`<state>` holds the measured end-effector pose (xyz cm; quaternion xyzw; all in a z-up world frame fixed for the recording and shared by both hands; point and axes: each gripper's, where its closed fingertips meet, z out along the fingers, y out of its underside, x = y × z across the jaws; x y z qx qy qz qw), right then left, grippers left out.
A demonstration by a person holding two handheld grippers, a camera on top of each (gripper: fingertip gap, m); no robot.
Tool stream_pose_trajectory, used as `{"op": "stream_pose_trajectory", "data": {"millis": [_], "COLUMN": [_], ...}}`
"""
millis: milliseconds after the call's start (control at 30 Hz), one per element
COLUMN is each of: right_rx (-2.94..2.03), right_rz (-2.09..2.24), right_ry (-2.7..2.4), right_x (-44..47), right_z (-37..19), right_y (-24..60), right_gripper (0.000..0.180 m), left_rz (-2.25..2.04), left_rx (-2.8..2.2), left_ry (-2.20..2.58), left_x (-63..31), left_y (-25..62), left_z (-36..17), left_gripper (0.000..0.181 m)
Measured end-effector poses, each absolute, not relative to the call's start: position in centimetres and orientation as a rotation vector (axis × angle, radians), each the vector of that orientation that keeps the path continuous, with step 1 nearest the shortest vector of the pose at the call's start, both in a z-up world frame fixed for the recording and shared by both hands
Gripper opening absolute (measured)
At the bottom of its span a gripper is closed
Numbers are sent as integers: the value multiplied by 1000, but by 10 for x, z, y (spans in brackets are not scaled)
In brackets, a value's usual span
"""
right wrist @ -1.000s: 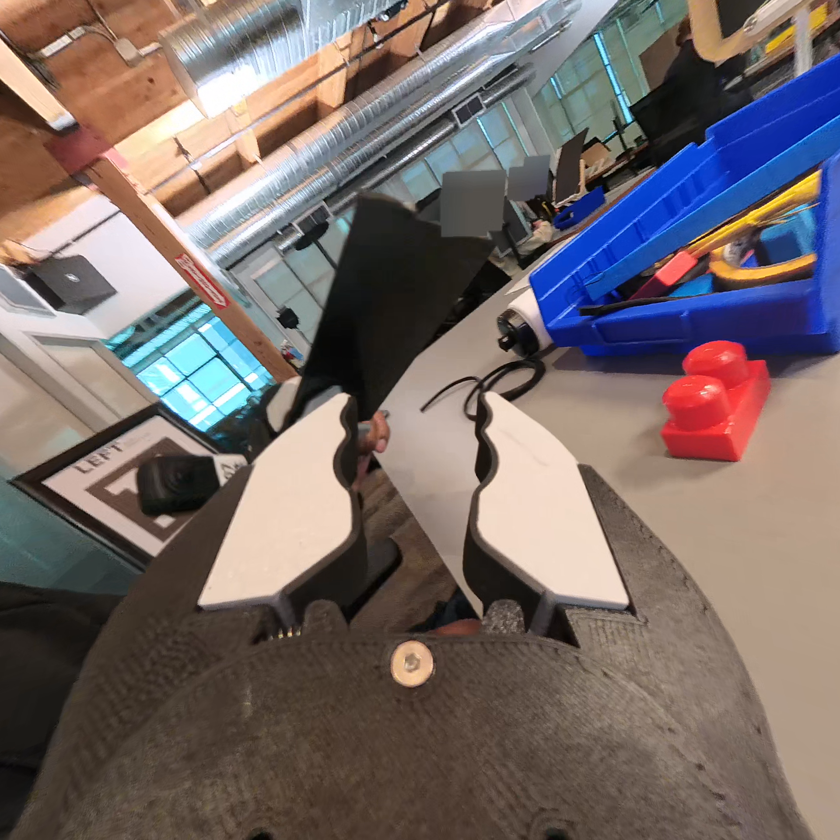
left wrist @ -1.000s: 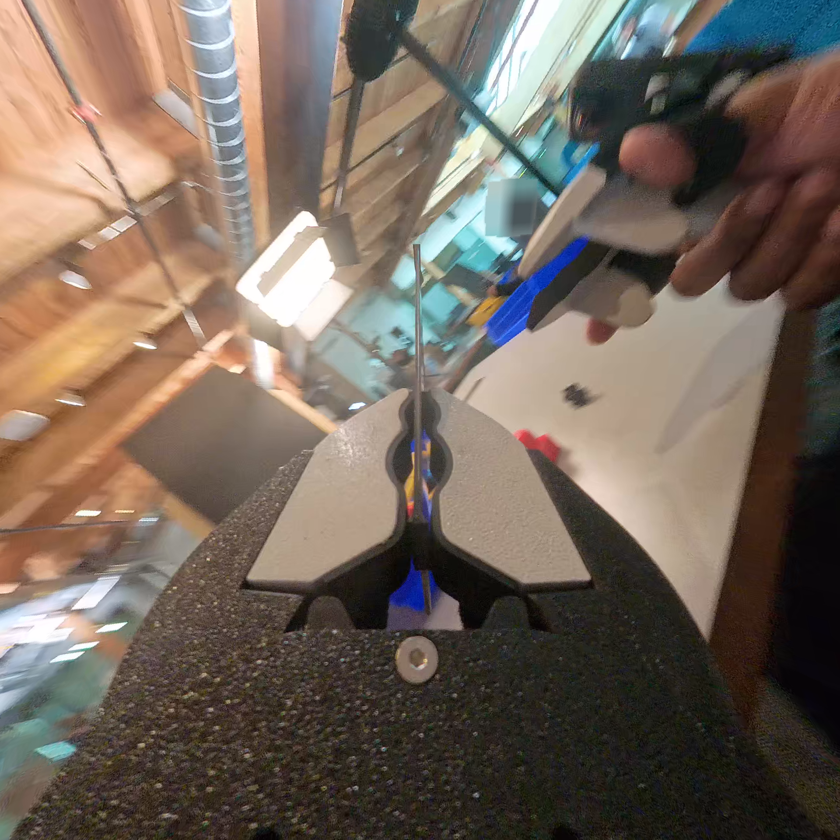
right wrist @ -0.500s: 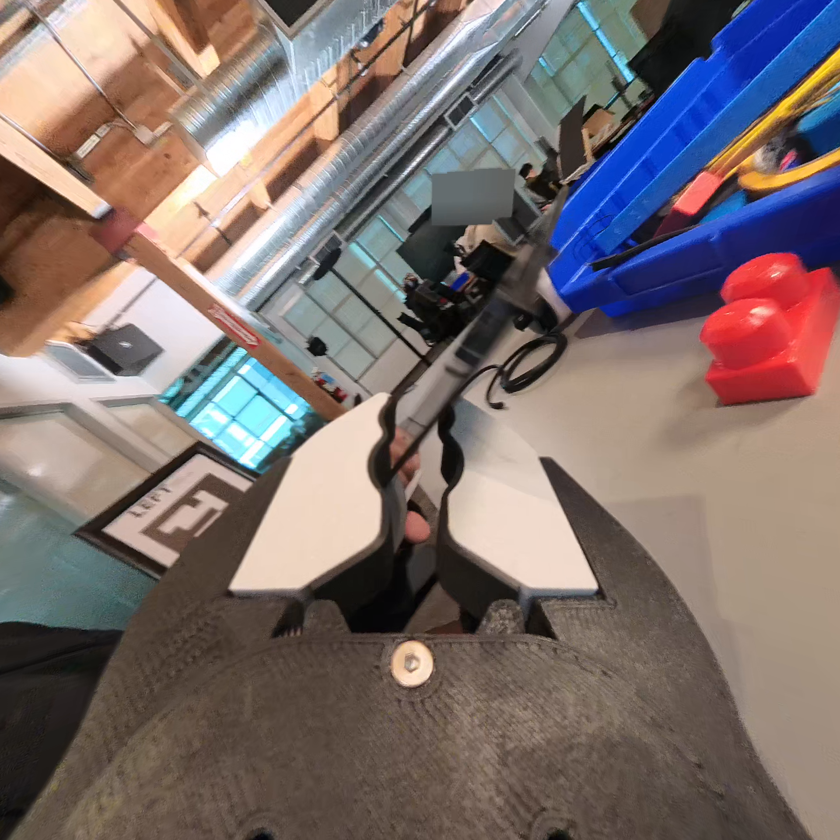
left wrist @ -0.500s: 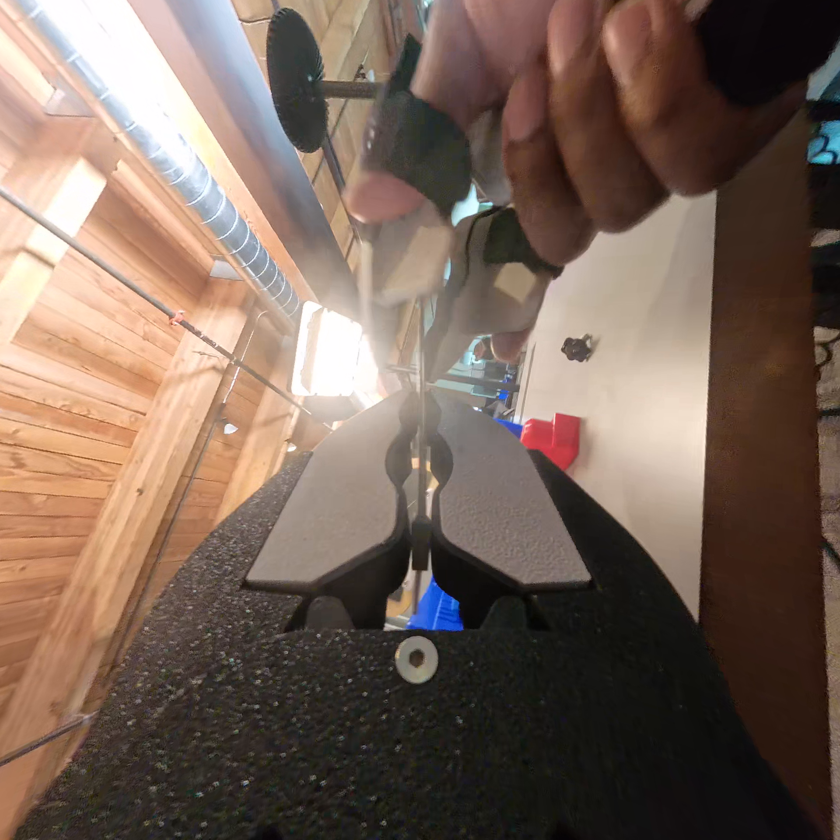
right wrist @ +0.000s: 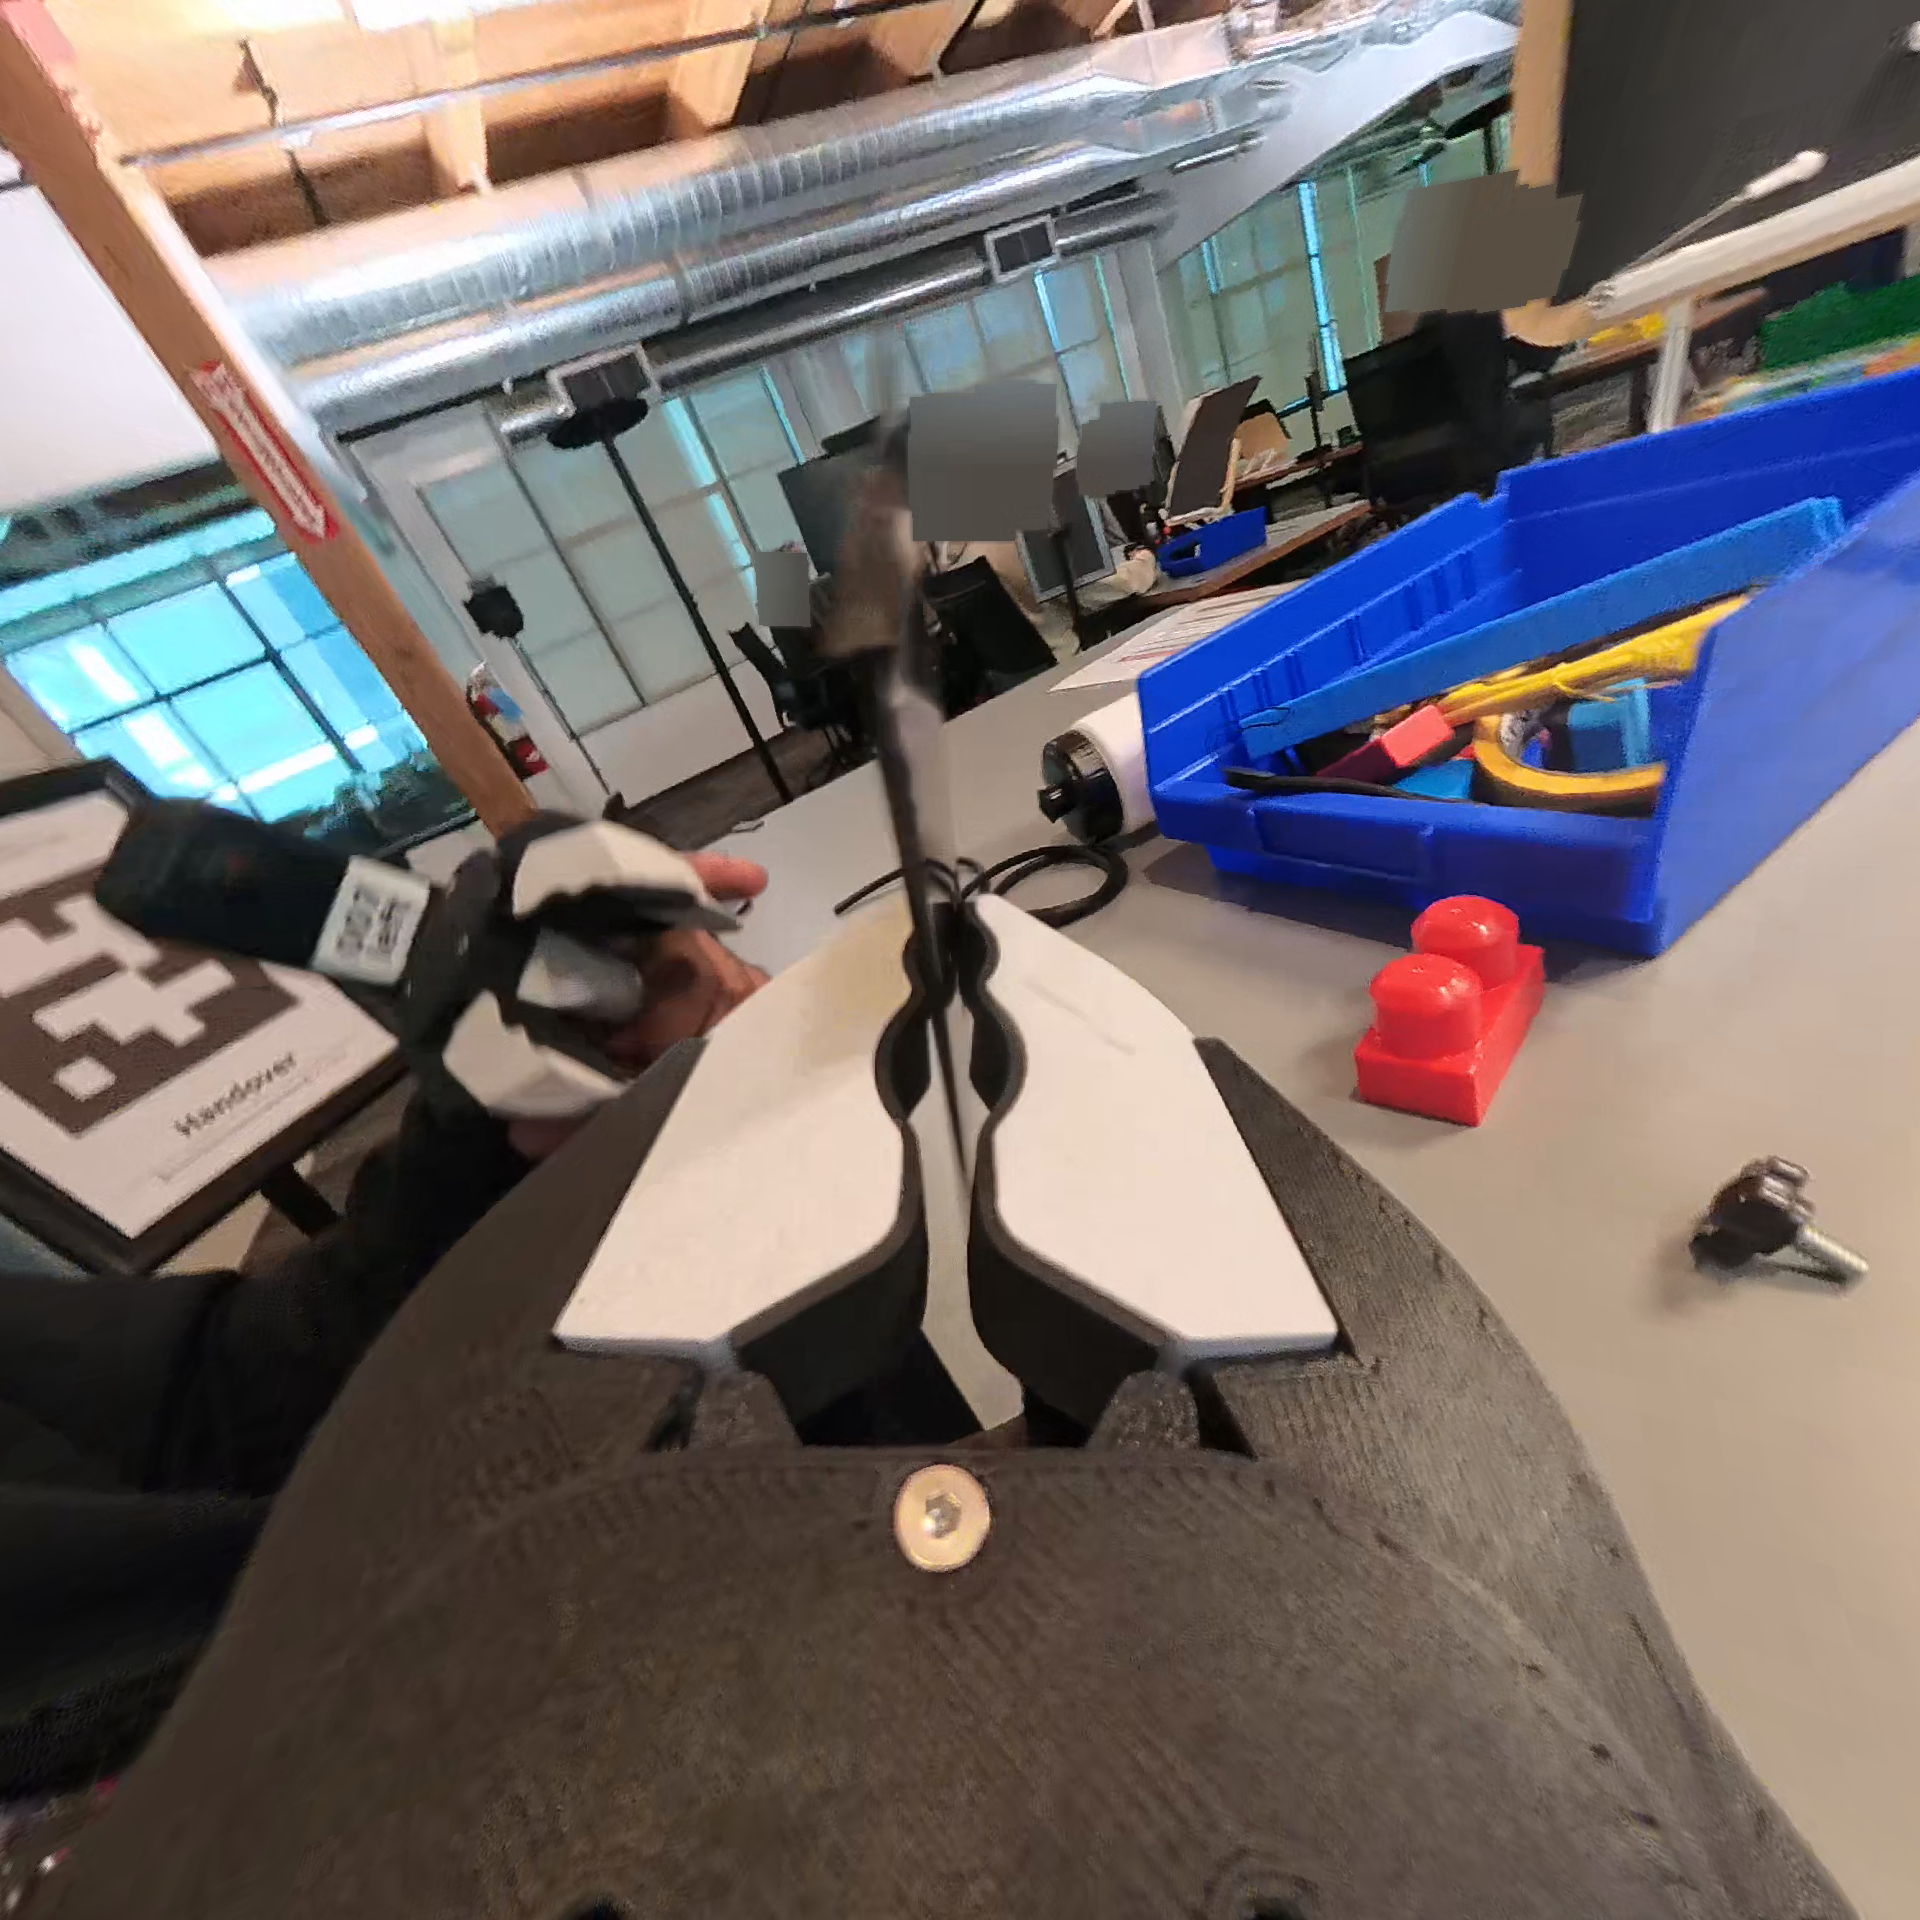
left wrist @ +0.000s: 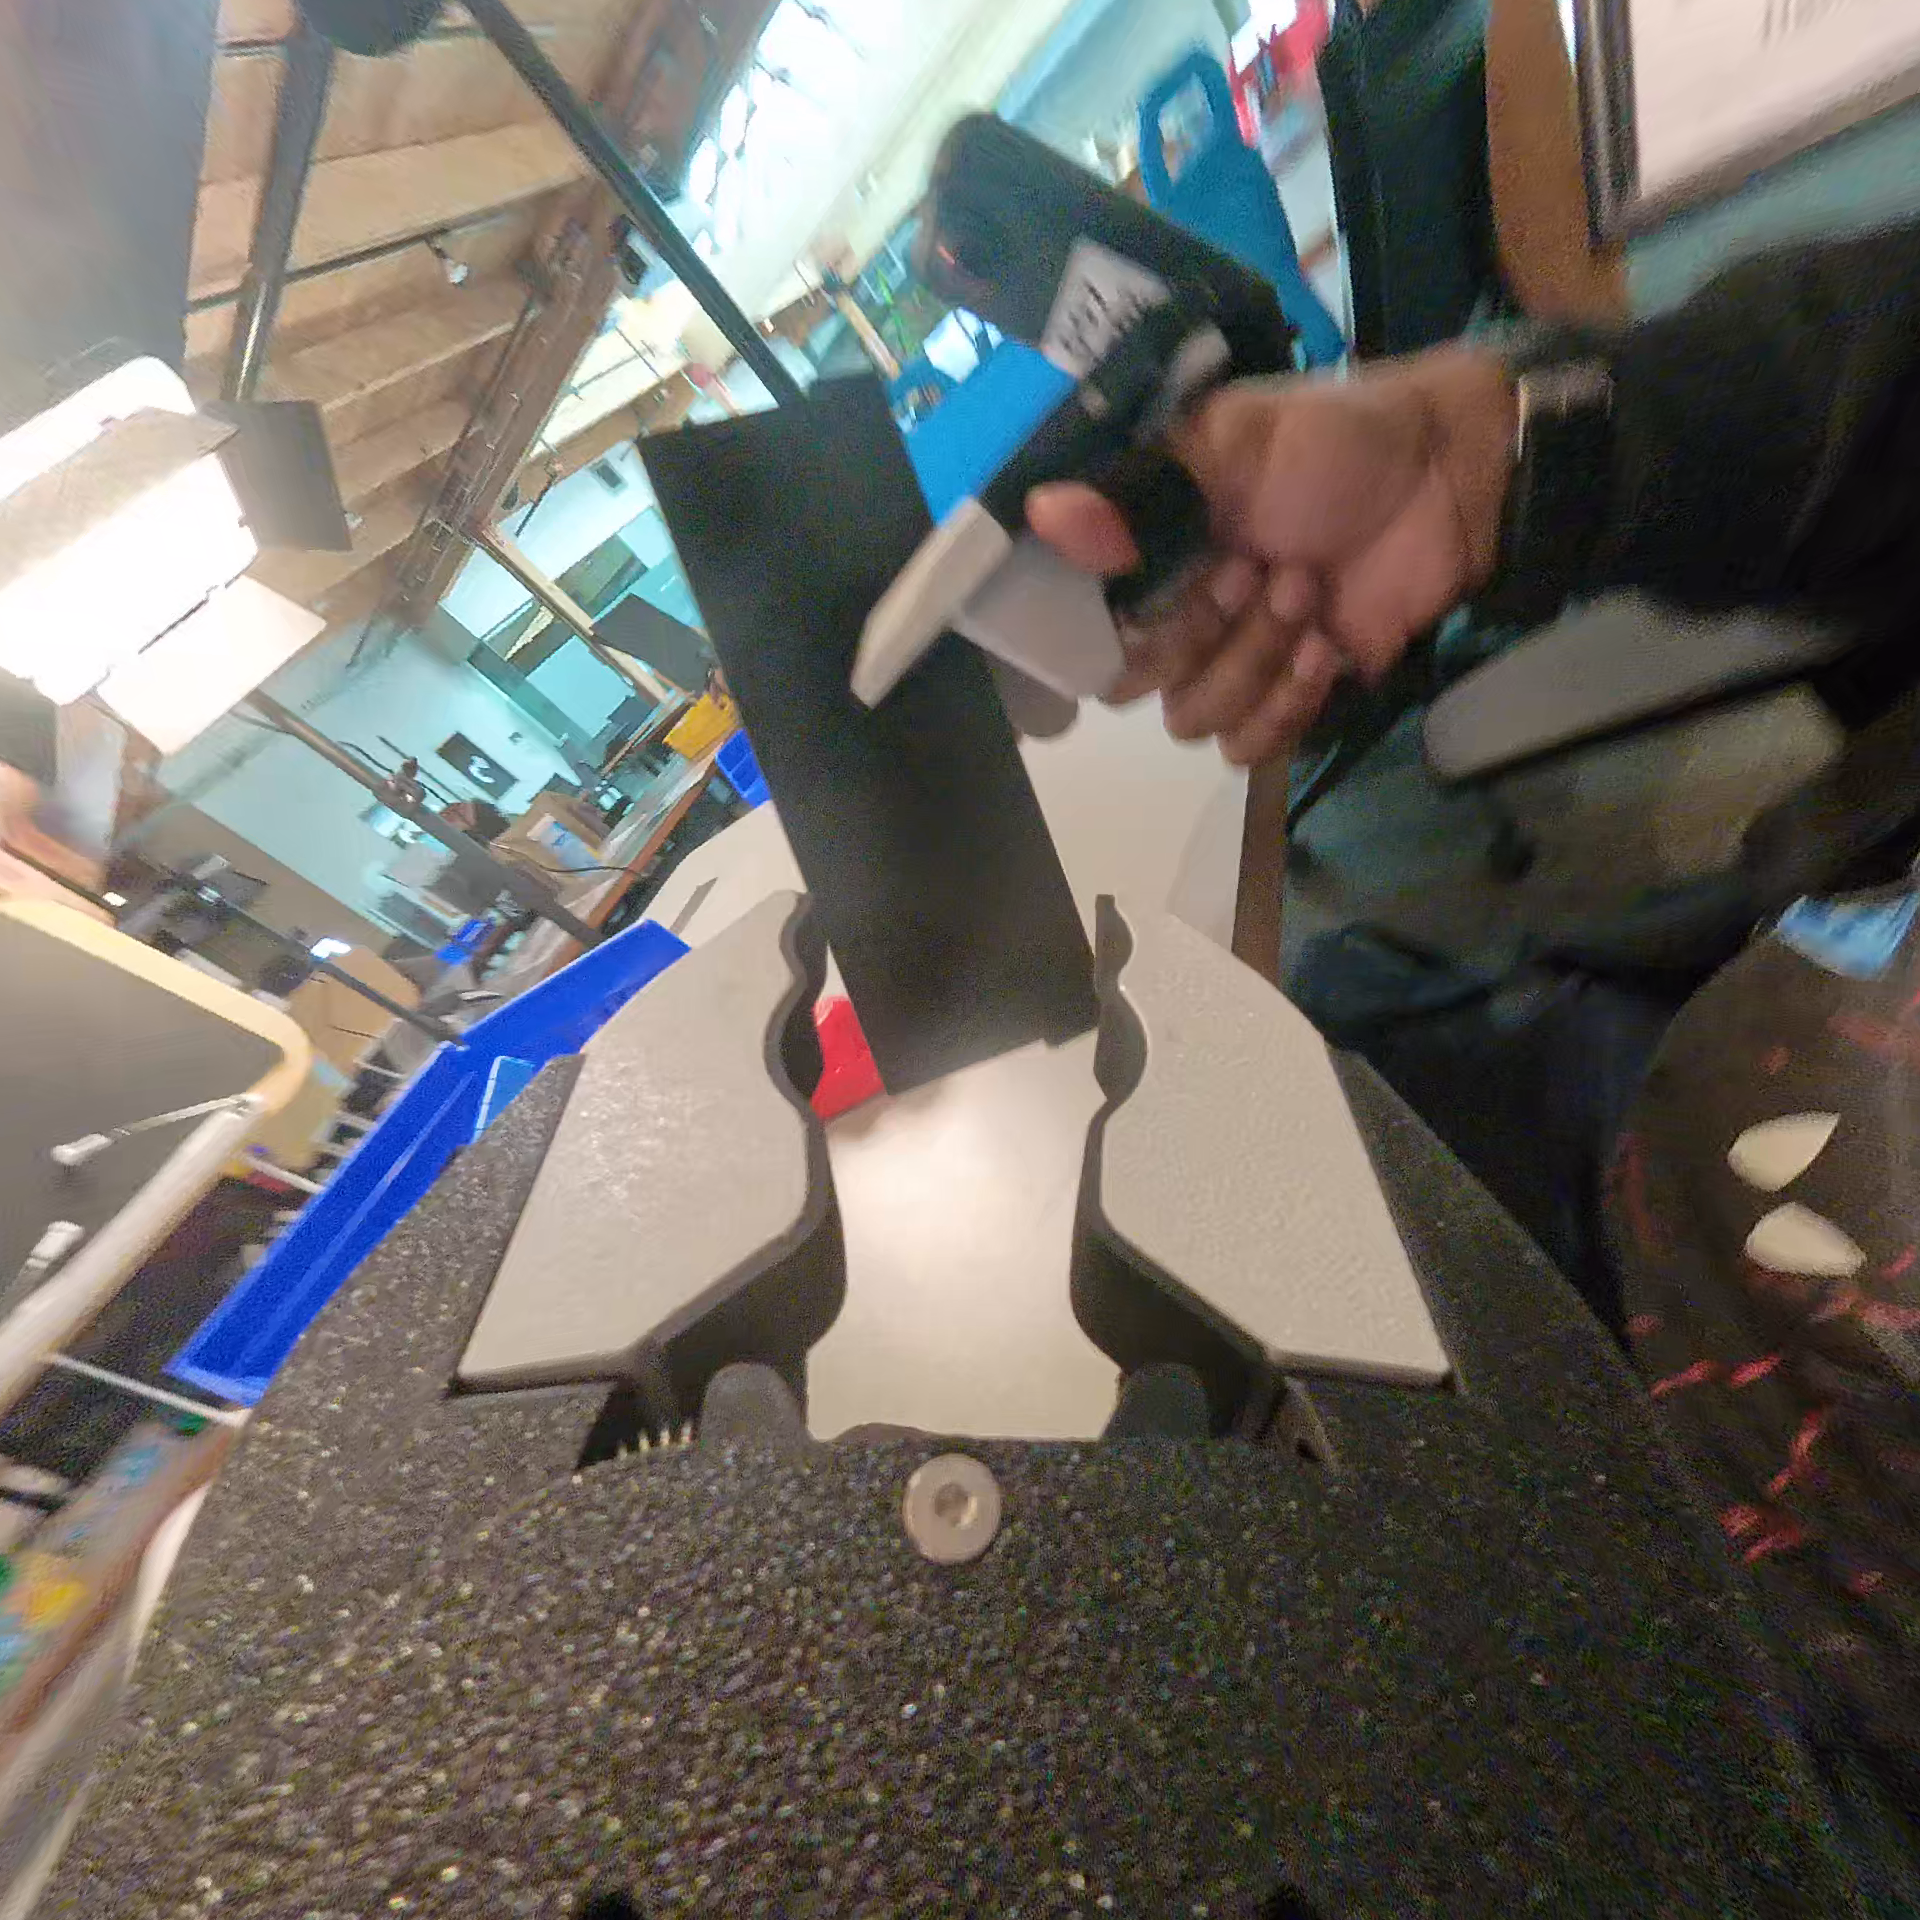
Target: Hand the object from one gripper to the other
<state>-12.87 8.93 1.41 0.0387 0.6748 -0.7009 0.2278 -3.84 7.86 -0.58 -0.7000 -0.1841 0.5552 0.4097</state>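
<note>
The object is a thin black flat plate [left wrist: 862, 727]. In the left wrist view it stands upright, held near its upper part by my right gripper [left wrist: 914, 623], which a hand grips. My left gripper [left wrist: 948, 925] is open, its jaws wide apart; the plate's lower end shows between the fingertips, farther off, touching neither. In the right wrist view my right gripper [right wrist: 943, 914] is shut on the plate [right wrist: 909, 748], seen edge-on and pointing up. My left gripper [right wrist: 644, 977] shows to the left there, apart from the plate.
A grey table [right wrist: 1558, 1351] carries a red two-stud brick [right wrist: 1449, 1013], a blue bin [right wrist: 1558, 748] with mixed items, a small bolt with a knob [right wrist: 1766, 1236], a black cable [right wrist: 1049, 883] and a white cylinder [right wrist: 1091, 758]. A marker board [right wrist: 156, 1018] stands at left.
My left gripper held the plate while my open right gripper came in and shut on it. Now my left gripper has opened and drawn away, leaving the plate in my right.
</note>
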Motion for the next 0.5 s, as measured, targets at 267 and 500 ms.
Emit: {"op": "stream_pose_trajectory", "data": {"millis": [267, 500], "right_rx": [-336, -625], "right_rz": [-1789, -1655], "right_ry": [1908, 2006], "right_x": [-65, -28], "right_z": [5, -21], "right_y": [96, 102], "right_gripper": [0, 1], "left_rz": [1031, 791], "left_rx": [-1460, -1492], "left_ry": [-678, -671], "left_x": [-41, -40], "left_y": [80, 106], "left_z": [22, 10], "left_gripper": [47, 46]}}
